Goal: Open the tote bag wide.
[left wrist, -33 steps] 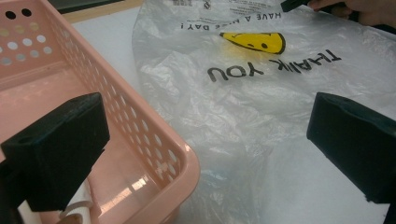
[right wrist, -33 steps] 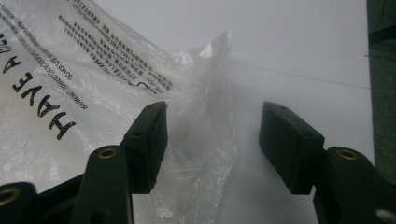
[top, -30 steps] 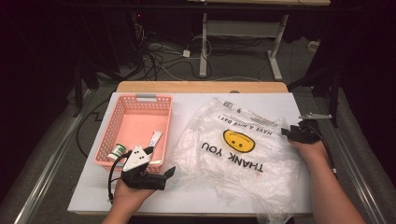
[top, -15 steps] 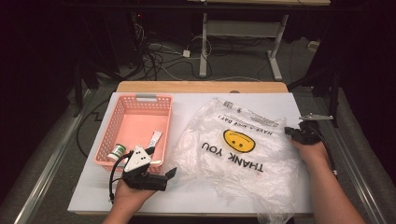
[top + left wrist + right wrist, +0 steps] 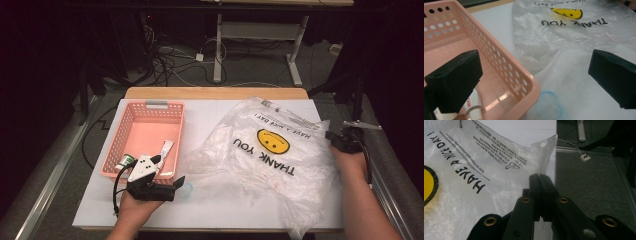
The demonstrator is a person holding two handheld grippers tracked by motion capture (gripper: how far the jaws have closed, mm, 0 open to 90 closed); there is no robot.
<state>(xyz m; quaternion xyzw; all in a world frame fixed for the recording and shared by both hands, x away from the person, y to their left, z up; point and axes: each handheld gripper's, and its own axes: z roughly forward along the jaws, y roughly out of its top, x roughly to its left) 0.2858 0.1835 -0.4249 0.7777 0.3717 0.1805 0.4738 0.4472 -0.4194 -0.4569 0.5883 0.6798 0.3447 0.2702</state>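
Plastic bag (image 5: 272,155) with a smiley print lies spread over the desk's (image 5: 210,120) right half. Right tool (image 5: 336,140), at the right edge, pinches the bag's edge, having just closed. Left tool (image 5: 172,184) sits spread beside the pink basket (image 5: 120,145) near the front edge.

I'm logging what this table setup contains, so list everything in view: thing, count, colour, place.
plastic bag: one, clear with black print and a yellow smiley face, spread over the right half of the table; its right edge is pinched.
basket: one, pink, perforated walls, on the left of the table.
tube: one, white, lying inside the basket near its front right.
small container: one, green and white, in the basket's front left corner; kind unclear.
blue ring mark: one, on the table by the basket's near corner.
table: one, white top with a wooden far edge.
left gripper: black, jaws open, beside the basket.
right gripper: black, shut on the bag's edge.
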